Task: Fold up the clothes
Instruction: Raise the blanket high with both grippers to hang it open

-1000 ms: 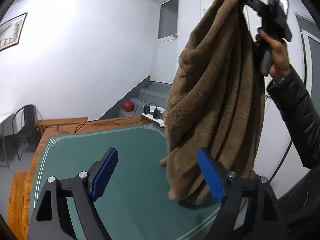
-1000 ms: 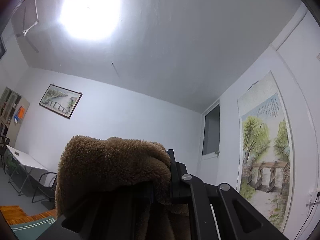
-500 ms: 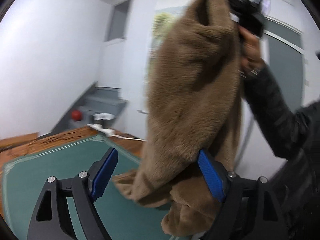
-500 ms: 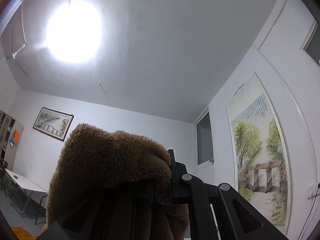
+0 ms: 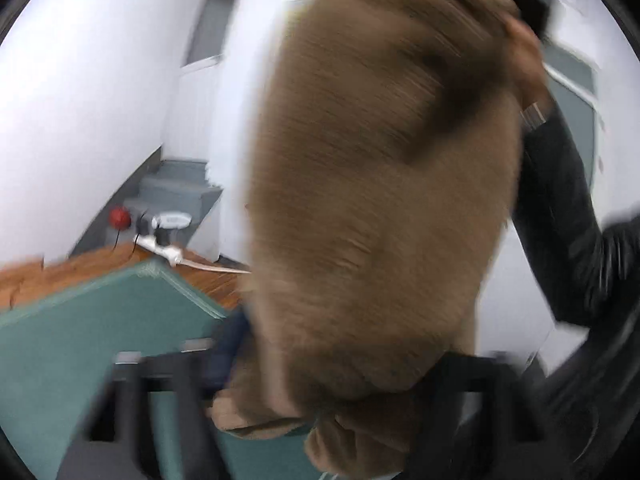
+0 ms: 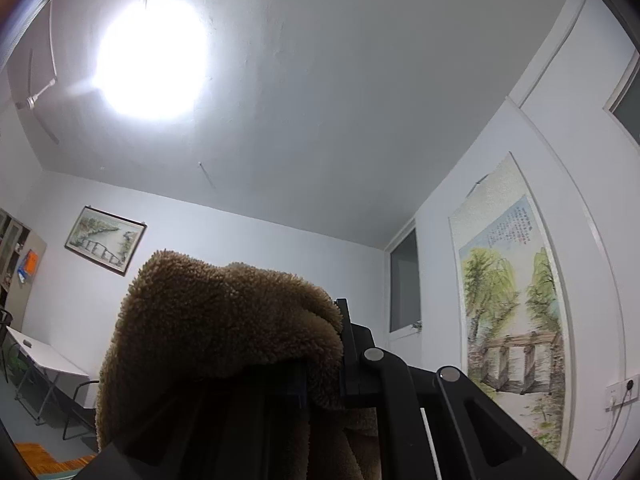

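Green worktop (image 5: 80, 340) below; brown fleece garment (image 5: 380, 200) hangs bunched, plush, from my right gripper (image 6: 320, 360), clamped at 12 o'clock. Left gripper (image 5: 320, 372) fingers just closing on its lower end, blurred.

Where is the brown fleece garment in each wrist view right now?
Left wrist: the brown fleece garment fills the blurred centre and right, hanging from the right gripper at top right down to the left gripper, whose jaws have just been closing around its lower part.
Right wrist: it is bunched low and left of centre, over the right gripper.
Shared landmark: the garment itself.
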### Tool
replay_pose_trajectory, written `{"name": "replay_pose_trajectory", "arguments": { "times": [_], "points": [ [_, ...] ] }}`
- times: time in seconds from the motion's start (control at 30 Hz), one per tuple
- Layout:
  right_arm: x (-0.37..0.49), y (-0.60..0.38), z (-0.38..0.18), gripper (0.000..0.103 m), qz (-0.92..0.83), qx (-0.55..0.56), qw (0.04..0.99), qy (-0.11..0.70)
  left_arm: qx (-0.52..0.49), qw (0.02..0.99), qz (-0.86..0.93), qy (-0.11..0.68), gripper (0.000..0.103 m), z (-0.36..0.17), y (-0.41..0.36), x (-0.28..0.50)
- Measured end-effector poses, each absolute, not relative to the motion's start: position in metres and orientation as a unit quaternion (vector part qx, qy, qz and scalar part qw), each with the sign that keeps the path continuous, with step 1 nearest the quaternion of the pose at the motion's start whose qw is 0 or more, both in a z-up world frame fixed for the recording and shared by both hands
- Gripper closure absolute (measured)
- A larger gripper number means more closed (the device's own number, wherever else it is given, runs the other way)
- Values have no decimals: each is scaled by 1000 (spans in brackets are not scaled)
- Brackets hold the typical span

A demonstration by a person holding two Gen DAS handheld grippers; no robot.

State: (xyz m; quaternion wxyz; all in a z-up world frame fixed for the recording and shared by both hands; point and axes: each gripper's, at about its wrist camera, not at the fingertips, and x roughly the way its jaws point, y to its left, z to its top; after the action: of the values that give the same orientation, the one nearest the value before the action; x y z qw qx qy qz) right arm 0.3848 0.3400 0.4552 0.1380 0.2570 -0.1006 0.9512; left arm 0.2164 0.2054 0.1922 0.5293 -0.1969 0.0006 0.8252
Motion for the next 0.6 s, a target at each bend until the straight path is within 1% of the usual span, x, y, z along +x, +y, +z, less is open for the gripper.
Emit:
{"name": "replay_pose_trajectory", "arguments": {
  "times": [0.03,0.2,0.33,0.4,0.5,0.6],
  "points": [
    [385,343,454,93,951,254,144,-101,-208,504,838,-16,95,196,200,208],
    [380,365,436,93,954,217,177,-109,-183,390,895,-118,95,232,134,185],
    [365,388,410,93,962,155,192,-117,-105,314,935,-127,96,286,92,210],
    [355,402,394,93,969,118,190,-103,-66,277,950,-129,96,311,72,224],
    [348,410,371,93,975,86,186,-85,-10,248,962,-117,96,338,53,265],
    [348,407,355,93,977,80,180,-79,26,226,970,-85,96,351,56,298]
  ]
}}
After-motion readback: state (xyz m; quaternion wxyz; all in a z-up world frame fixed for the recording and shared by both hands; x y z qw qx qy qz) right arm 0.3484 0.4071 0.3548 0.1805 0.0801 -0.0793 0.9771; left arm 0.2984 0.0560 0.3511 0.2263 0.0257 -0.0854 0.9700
